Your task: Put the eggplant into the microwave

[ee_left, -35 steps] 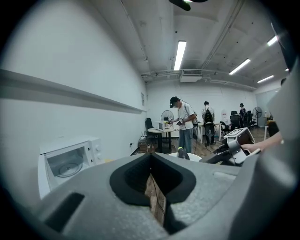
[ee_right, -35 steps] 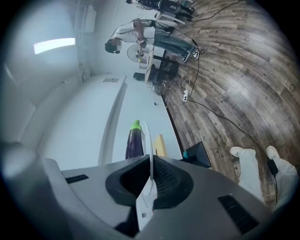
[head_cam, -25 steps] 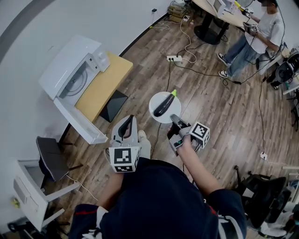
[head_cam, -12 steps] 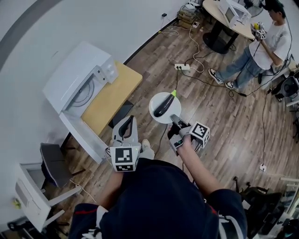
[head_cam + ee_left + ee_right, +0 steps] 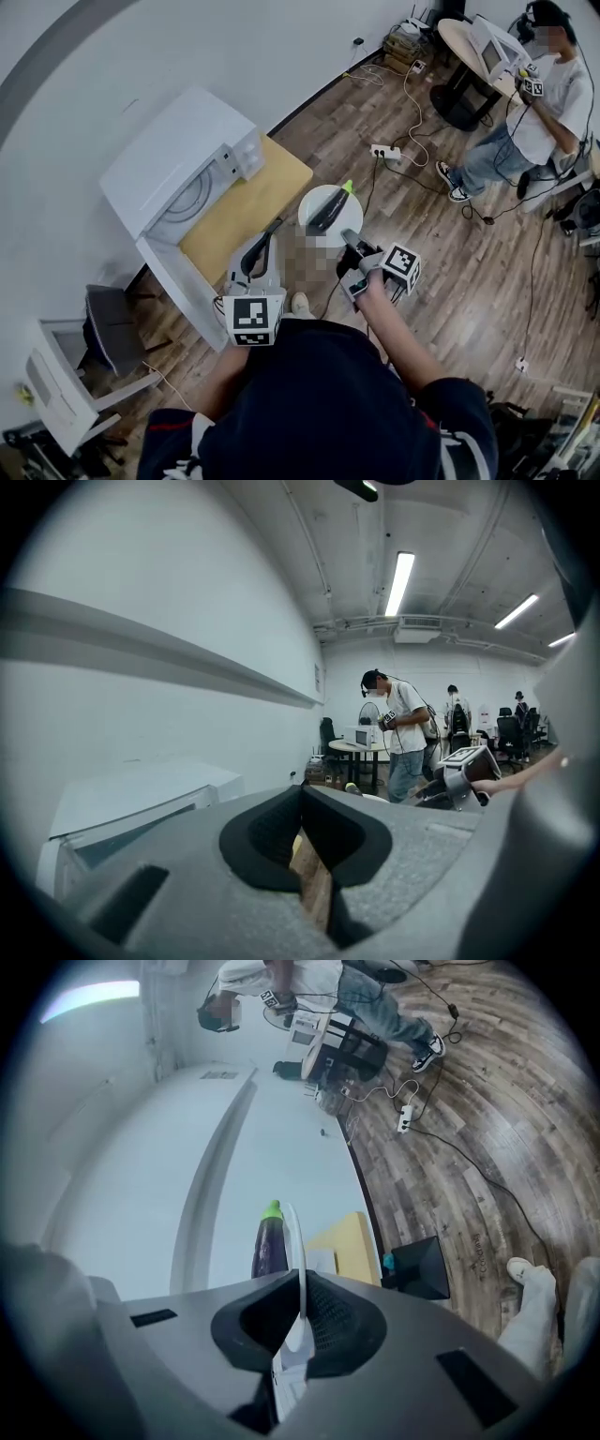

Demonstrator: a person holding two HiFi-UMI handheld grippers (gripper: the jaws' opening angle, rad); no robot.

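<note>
A dark purple eggplant (image 5: 328, 211) with a green stem lies on a white plate (image 5: 313, 201). My right gripper (image 5: 349, 242) is shut on the plate's near rim and holds it at the corner of the wooden table (image 5: 246, 208). In the right gripper view the plate (image 5: 298, 1260) stands edge-on between the pads, with the eggplant (image 5: 267, 1241) behind it. The white microwave (image 5: 173, 159) stands on the table's left end, its door (image 5: 183, 281) hanging open. My left gripper (image 5: 255, 255) is shut and holds nothing, just in front of the table. The microwave (image 5: 141, 799) shows low at the left in the left gripper view.
A person (image 5: 525, 112) stands at the far right beside a round table (image 5: 473, 52). A power strip (image 5: 386, 150) and cables lie on the wood floor. A grey chair (image 5: 108, 319) and another white appliance (image 5: 56, 375) stand at the lower left.
Both grippers have travelled with the person toward the microwave table. The plate with the eggplant, earlier over the floor, now hangs at the table's corner.
</note>
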